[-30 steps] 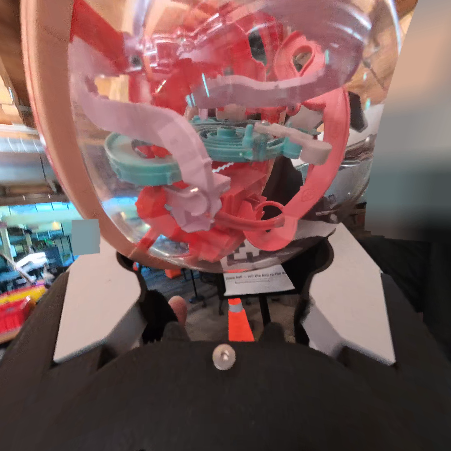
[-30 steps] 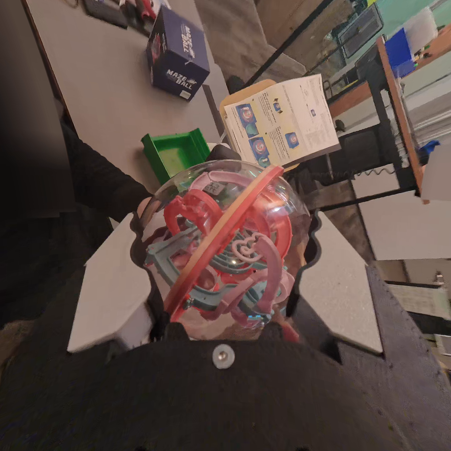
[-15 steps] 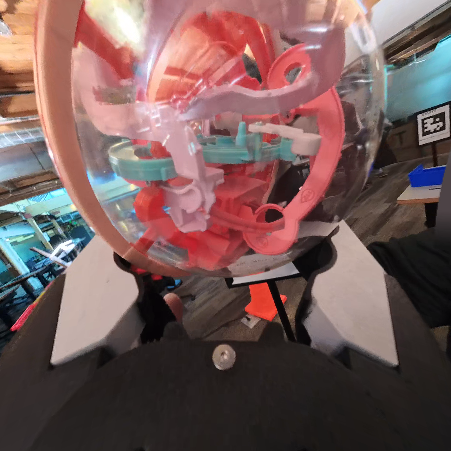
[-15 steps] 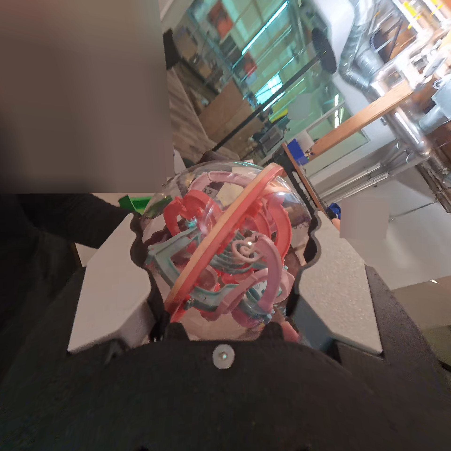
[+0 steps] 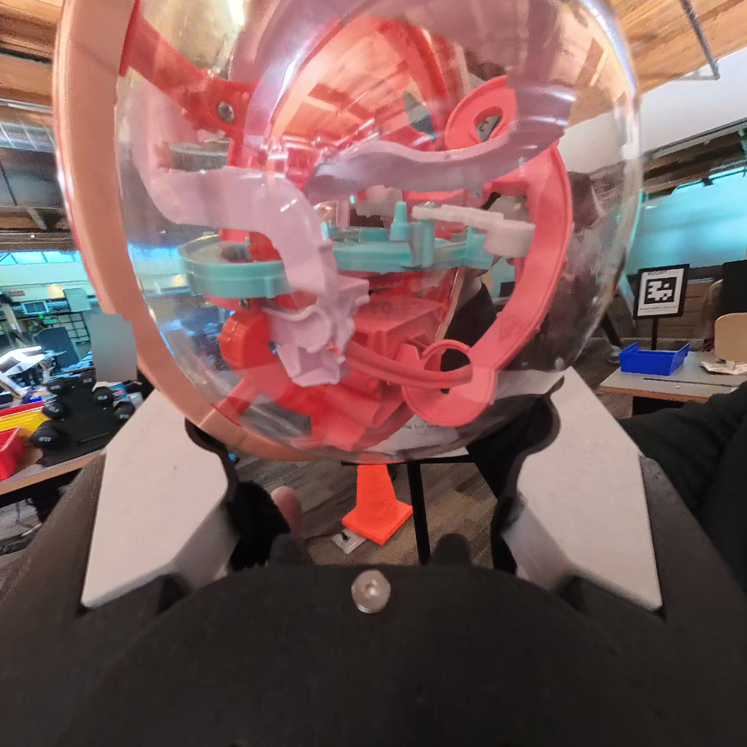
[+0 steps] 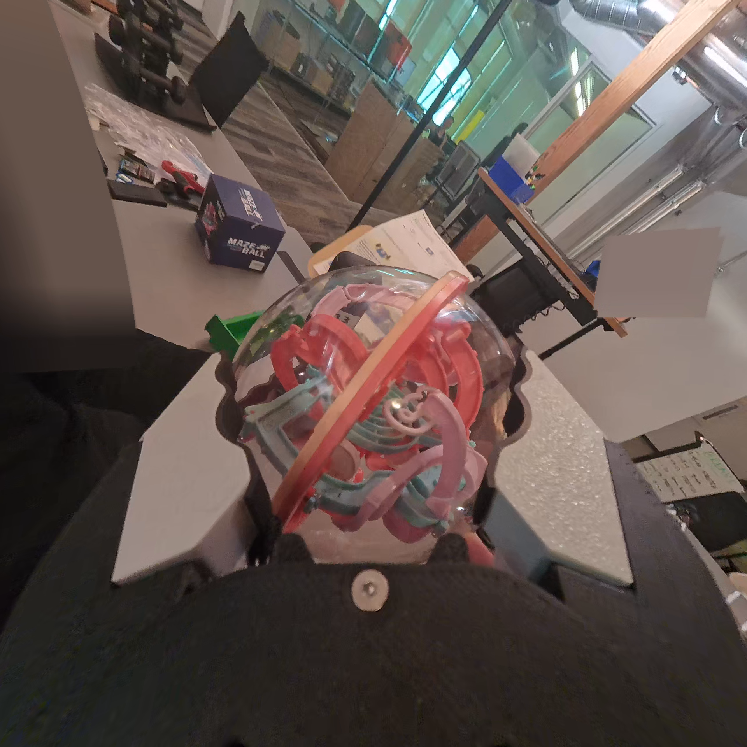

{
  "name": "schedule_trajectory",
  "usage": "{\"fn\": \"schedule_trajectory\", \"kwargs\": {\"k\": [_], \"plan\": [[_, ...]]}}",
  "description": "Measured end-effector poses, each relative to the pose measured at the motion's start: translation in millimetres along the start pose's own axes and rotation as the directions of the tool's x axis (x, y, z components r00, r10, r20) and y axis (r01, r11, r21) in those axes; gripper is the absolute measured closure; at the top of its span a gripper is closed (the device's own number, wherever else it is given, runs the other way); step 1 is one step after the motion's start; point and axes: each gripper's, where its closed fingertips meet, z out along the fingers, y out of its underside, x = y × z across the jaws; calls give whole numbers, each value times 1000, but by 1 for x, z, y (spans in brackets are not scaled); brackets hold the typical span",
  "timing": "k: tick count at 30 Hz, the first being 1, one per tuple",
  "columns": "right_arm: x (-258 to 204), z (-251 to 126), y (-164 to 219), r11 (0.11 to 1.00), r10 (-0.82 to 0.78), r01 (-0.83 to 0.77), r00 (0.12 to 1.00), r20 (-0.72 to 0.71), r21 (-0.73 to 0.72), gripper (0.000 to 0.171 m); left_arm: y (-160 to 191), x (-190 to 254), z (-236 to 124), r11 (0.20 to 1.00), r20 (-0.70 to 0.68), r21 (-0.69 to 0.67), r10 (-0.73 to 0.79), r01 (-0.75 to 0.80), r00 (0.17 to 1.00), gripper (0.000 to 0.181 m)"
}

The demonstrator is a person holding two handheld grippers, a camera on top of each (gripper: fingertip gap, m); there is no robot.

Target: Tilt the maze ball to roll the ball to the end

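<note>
The maze ball (image 5: 343, 242) is a clear sphere with red, pink and teal tracks inside and an orange band around it. It fills the upper left wrist view, held up in the air. My left gripper (image 5: 376, 420) is shut on its lower part, white fingertips (image 5: 169, 444) pressed to each side. In the right wrist view the maze ball (image 6: 372, 404) sits between the fingers of my right gripper (image 6: 374, 364), which is shut on it. The teal track lies about level in the left wrist view. I cannot make out the small ball inside.
A grey table (image 6: 161, 291) below holds a dark blue box (image 6: 238, 234), a green tray (image 6: 230, 329) and a dumbbell rack (image 6: 149, 68). An instruction sheet (image 6: 408, 242) stands behind the ball. An orange cone (image 5: 376, 505) is on the floor; a blue bin (image 5: 653, 361) sits far right.
Both grippers have swung together with the ball in them. The right wrist view tipped up toward the ceiling, then back down to the table. The teal track has come nearer to level.
</note>
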Motion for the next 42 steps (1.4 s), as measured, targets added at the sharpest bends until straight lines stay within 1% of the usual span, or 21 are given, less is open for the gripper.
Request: {"fn": "schedule_trajectory", "kwargs": {"k": [4,9,11,14,17,20,22,25,26,27,29,31,34,36,40,42], "plan": [[1,3,3,999,-5,5,1000,10,-33,39,2,-3,0,999,-11,41,-3,3,1000,26],[8,3,17,996,78,-79,996,30,33,39,12,-10,-5,998,45,-23,-64,65,997,26],[10,5,23,994,88,-91,995,39,62,39,16,-14,-8,997,66,-28,-63,65,996,26],[10,10,27,995,89,-91,995,44,45,39,20,-18,-11,997,65,-12,-71,72,995,25],[11,12,24,997,73,-74,996,47,28,39,17,-19,-12,998,61,11,-60,60,996,25],[14,21,21,998,48,-47,998,34,-33,39,12,-22,-13,996,26,66,-53,51,998,25],[11,30,14,995,6,-3,1000,31,-98,39,5,-22,-16,990,-9,139,-37,38,999,24],[-12,37,-8,970,-150,154,988,36,-189,40,-12,-3,-20,967,-60,246,86,-69,994,24],[-15,35,-13,962,-183,188,982,44,-196,40,-16,1,-18,957,-58,265,136,-116,989,24],[-10,32,-14,965,-169,174,985,39,-197,40,-20,0,-15,955,-59,273,136,-115,989,24],[2,24,-14,974,-132,132,991,14,-182,40,-24,-7,-7,964,-72,260,84,-63,994,24],[2,17,-17,981,-133,131,991,-1,-146,40,-25,-4,-2,968,-69,236,103,-84,992,24],[17,7,-5,998,-35,33,999,-22,-60,40,-17,-15,3,991,-42,133,34,-28,999,24],[22,3,5,999,29,-29,999,-25,14,40,-8,-22,1,998,-9,63,-11,11,1000,25],[24,6,20,988,118,-114,992,-33,107,40,6,-25,-10,998,29,-9,-63,63,998,24],[29,10,31,968,212,-205,977,-31,148,40,16,-28,-17,988,52,-65,-136,140,989,24]]}}
